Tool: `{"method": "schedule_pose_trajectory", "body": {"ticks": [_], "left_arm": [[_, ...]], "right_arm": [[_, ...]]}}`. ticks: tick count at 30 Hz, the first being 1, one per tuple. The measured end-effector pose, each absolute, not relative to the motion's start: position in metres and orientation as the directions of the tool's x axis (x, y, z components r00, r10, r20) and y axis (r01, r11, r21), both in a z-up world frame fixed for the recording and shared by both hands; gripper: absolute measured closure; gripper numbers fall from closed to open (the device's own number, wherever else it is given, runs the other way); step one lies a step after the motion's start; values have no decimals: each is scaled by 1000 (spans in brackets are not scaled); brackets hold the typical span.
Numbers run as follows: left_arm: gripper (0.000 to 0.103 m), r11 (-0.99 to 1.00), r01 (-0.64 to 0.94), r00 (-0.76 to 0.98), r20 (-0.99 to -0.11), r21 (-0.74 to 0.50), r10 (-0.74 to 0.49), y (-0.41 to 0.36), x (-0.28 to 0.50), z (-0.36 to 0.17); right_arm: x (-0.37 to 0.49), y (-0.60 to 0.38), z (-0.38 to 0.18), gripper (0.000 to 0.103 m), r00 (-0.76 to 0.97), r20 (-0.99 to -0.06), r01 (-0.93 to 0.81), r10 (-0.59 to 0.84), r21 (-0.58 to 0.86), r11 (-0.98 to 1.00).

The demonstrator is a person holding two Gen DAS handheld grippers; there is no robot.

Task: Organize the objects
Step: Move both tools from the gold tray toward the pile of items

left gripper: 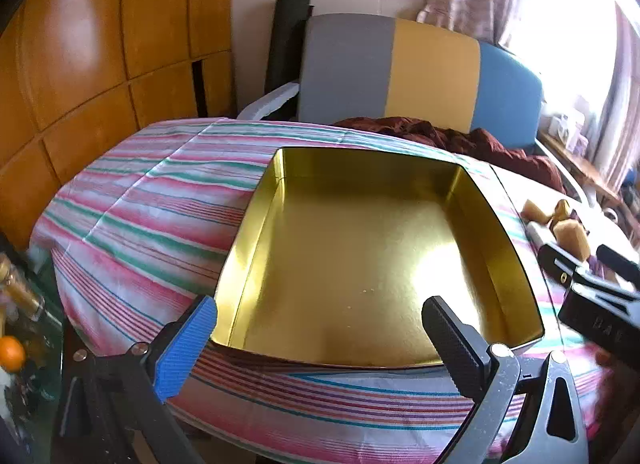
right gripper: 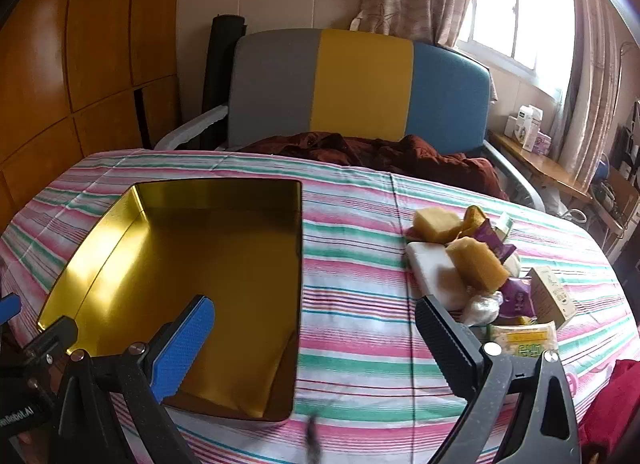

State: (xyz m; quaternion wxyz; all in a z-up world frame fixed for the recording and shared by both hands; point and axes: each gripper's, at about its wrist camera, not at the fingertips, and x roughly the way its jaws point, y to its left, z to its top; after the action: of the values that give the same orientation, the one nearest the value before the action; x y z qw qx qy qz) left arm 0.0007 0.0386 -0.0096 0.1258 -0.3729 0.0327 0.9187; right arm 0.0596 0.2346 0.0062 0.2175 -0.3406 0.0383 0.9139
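Observation:
An empty gold tin box lies on a striped tablecloth. My left gripper hangs open over the tin's near edge, nothing between its fingers. In the right wrist view the same tin is on the left. A heap of objects sits to its right: yellow sponges, a white block, purple packets, a small carton and a yellow pack. My right gripper is open above bare cloth between the tin and the heap. The heap also shows at the left view's right edge.
A chair with a grey, yellow and blue back stands behind the table, dark red cloth on its seat. Wooden cupboards fill the left. A glass side table with bottles and an orange stands at the near left.

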Motion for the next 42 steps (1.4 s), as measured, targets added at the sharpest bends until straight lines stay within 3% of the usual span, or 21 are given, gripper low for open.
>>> {"method": "schedule_pose_trajectory", "body": {"ticks": [10, 35, 42], "left_arm": [[0, -952, -308, -702, -674, -3, 229, 56, 1, -7], [0, -787, -612, -550, -676, -73, 490, 160, 7, 6], [0, -730, -677, -478, -698, -94, 533, 200, 9, 4]], "right_arm": [[72, 250, 15, 1, -670, -612, -458, 420, -105, -883], [113, 332, 15, 1, -564, -629, -607, 536, -124, -785], [143, 393, 25, 1, -526, -662, -674, 535, -59, -736]]}}
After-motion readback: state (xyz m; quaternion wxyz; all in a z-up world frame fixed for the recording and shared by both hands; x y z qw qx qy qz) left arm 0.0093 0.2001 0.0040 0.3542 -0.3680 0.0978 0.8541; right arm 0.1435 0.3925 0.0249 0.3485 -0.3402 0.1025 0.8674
